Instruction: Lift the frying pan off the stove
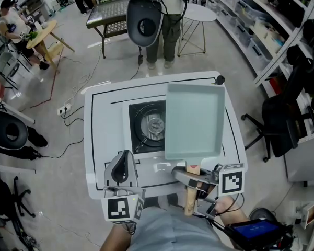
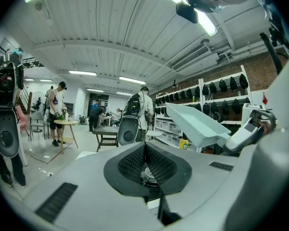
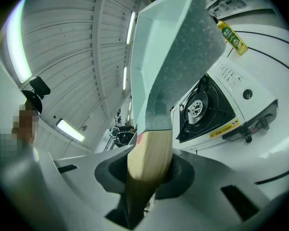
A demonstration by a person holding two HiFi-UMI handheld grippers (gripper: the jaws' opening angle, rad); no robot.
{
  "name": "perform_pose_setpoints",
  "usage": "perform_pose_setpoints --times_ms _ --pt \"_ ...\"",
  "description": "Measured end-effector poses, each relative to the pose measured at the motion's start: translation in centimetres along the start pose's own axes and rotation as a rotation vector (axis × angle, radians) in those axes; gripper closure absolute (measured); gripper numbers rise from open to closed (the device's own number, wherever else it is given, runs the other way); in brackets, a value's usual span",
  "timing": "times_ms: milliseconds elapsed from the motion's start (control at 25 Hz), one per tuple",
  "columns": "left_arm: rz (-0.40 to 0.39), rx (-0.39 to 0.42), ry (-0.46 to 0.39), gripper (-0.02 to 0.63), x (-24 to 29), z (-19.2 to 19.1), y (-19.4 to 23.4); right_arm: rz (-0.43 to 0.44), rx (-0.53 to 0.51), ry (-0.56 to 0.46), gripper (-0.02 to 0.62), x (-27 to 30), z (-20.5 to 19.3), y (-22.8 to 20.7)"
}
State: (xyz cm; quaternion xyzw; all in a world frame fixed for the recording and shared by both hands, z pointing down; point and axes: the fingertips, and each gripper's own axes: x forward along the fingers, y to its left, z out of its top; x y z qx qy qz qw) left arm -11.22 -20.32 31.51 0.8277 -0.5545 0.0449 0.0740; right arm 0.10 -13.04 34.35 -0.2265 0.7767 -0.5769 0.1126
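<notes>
- right gripper (image 1: pixel 192 175): fingers pinched on the wooden handle (image 3: pixel 149 160) of the frying pan (image 1: pixel 194 120), handle sits right btwn the pads
- pan is a square pale-green one, up in the air and not touching the stove (image 1: pixel 146 127). From the head view it covers the stove's right part, w/ the burner (image 1: pixel 155 123) left uncovered
- left gripper view shows the pan (image 2: pixel 197 124) tilted, far edge higher than the handle end
- right gripper view looks up along the speckled underside of the pan, stove (image 3: pixel 216 109) down below on the white table (image 1: pixel 102 140)
- left gripper (image 1: pixel 126 156): fingers pressed together, nothing btwn them, sitting low over the table's near-left part, just beside the stove and apart from the pan
- small yellow-green bottle (image 3: pixel 229 36) lying on the table past the stove
- a person (image 1: pixel 167 25) stands on the floor beyond the far edge of the table
</notes>
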Motion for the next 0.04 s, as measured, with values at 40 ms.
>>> perform_pose_setpoints --times_ms 40 --pt "-0.001 0.000 -0.001 0.588 -0.02 0.06 0.02 -0.001 -0.001 0.000 0.485 0.03 -0.04 0.06"
